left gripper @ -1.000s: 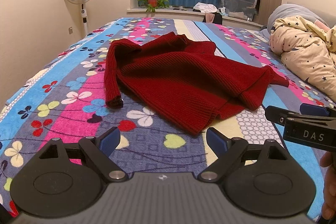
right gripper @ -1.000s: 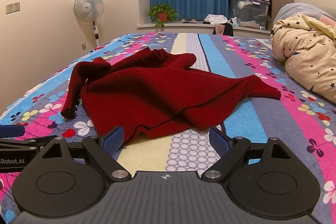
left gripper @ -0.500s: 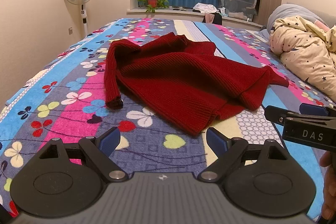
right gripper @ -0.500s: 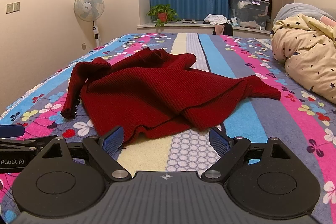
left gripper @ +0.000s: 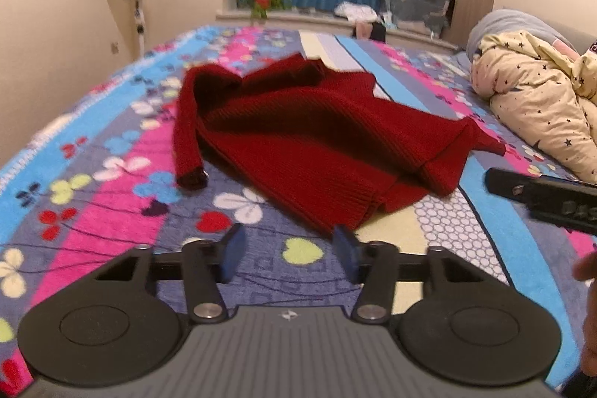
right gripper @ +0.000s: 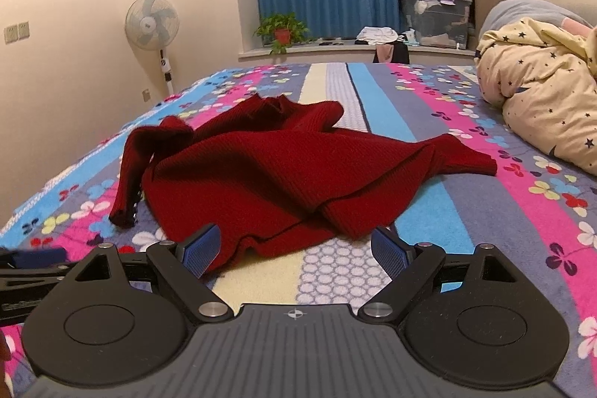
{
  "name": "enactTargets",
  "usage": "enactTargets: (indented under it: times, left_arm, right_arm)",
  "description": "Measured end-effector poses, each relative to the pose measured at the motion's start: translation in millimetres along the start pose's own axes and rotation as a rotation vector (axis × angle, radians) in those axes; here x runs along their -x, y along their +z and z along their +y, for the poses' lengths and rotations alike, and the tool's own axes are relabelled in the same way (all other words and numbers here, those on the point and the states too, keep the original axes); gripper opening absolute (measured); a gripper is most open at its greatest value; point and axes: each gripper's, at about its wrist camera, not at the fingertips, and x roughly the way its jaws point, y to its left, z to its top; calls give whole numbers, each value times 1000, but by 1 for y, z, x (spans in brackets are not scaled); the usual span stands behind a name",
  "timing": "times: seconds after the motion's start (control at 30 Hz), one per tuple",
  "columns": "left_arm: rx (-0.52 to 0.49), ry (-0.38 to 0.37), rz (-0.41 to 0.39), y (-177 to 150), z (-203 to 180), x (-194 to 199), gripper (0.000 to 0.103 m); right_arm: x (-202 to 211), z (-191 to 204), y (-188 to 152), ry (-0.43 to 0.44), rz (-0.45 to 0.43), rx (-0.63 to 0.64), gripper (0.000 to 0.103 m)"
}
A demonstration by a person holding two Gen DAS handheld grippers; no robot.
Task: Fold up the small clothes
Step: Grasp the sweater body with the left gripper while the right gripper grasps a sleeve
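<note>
A dark red knitted sweater [left gripper: 317,144] lies crumpled on the flowered bedspread [left gripper: 112,181]; it also shows in the right wrist view [right gripper: 283,174]. One sleeve [left gripper: 186,137] runs down its left side. My left gripper [left gripper: 289,254] is partly open and empty, just short of the sweater's near hem. My right gripper [right gripper: 294,250] is open and empty, close to the near hem; it also shows at the right edge of the left wrist view [left gripper: 541,196].
A cream star-print duvet [left gripper: 541,107] is bunched at the right of the bed. A standing fan [right gripper: 151,25] is by the left wall. A potted plant [right gripper: 281,30] and a storage box [right gripper: 436,13] sit on the window ledge.
My left gripper's jaws have narrowed and it has moved forward toward the sweater's hem. My right gripper has tilted and edged closer to the sweater. The sweater has not moved.
</note>
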Motion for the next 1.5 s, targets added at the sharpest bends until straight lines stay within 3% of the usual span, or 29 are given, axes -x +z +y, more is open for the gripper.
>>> enactTargets:
  times: [0.03, 0.1, 0.13, 0.33, 0.43, 0.47, 0.5, 0.53, 0.57, 0.63, 0.73, 0.8, 0.93, 1.07, 1.1, 1.17, 1.2, 1.23, 1.3, 1.33, 1.4, 1.5]
  left_arm:
    - [7, -14, 20, 4, 1, -8, 49]
    - [23, -25, 70, 13, 4, -31, 49]
    - [34, -14, 95, 16, 6, -46, 49]
    - [239, 37, 251, 20, 20, -141, 61]
    - [256, 61, 195, 20, 13, -158, 66]
    - [211, 73, 182, 21, 6, -163, 60]
    - [162, 88, 190, 22, -1, -167, 40]
    - [119, 93, 198, 24, -5, -167, 28]
    - [101, 70, 199, 27, -4, -165, 13]
    - [45, 56, 182, 34, -1, -145, 11]
    - [-42, -30, 98, 47, 19, -93, 10]
    - [-126, -40, 97, 47, 33, -52, 10]
    - [-185, -101, 97, 46, 97, 25, 9]
    - [-128, -95, 126, 38, 181, 68, 9]
    - [-104, -97, 144, 29, 199, 71, 11]
    - [29, -92, 263, 20, 229, 59, 11]
    - [43, -81, 255, 21, 236, 57, 14]
    - [20, -50, 222, 25, 239, 59, 18]
    - [8, -11, 200, 31, 243, 52, 51]
    - [30, -4, 215, 33, 247, 45, 55]
    - [53, 0, 269, 34, 248, 27, 57]
    - [-14, 56, 356, 27, 225, -7, 56]
  right_arm:
    - [0, -1, 2, 4, 12, -2, 61]
    - [-2, -7, 5, 21, 3, -24, 36]
    - [-2, -10, 6, 18, -1, -26, 32]
    - [-4, -30, 7, -11, -61, -82, 33]
    - [-6, -39, 9, -29, -33, -125, 34]
    - [-6, -43, 9, -29, -34, -135, 34]
    - [-7, -46, 10, -25, -37, -147, 34]
    - [-7, -48, 11, -25, -30, -154, 35]
    - [-8, -50, 12, -26, -26, -163, 35]
    - [-6, -55, 14, -28, -48, -180, 35]
    - [0, -61, 20, -47, -67, -198, 37]
    - [8, -68, 23, -50, -95, -208, 37]
    - [31, -87, 28, -57, -163, -227, 37]
    - [38, -111, 40, -87, -191, -178, 37]
    - [32, -119, 43, -85, -178, -179, 37]
    - [9, -130, 45, -62, -99, -190, 45]
    - [-9, -136, 43, -44, -38, -192, 53]
    - [-27, -140, 39, -33, 24, -207, 55]
    - [-64, -143, 27, -8, 176, -254, 55]
    - [-83, -142, 20, 18, 253, -268, 55]
    - [-110, -131, 8, 8, 343, -223, 55]
    - [-130, -111, -10, -40, 395, -136, 55]
